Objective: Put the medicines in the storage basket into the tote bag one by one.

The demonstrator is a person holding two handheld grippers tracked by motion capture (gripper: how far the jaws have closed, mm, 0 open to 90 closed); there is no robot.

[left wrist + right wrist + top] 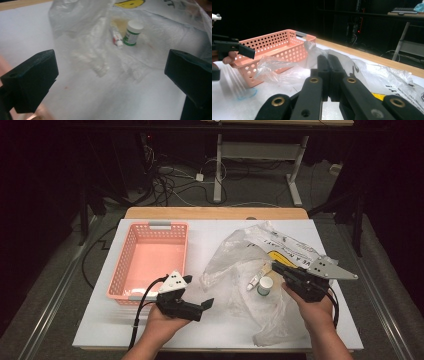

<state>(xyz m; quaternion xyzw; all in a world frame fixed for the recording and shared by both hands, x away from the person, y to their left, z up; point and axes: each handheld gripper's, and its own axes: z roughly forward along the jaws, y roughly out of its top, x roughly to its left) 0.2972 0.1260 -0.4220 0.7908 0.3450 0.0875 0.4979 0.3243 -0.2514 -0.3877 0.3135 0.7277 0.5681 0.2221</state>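
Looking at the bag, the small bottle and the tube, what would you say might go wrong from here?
1. The small bottle and tube lie under or among thin plastic bag film, so the open left gripper may pinch film along with an item.
2. The bottle stands upright; a nudge could topple it.
3. The right gripper, shut, may be pinching the bag; tugging could scatter both items short of the pink basket.
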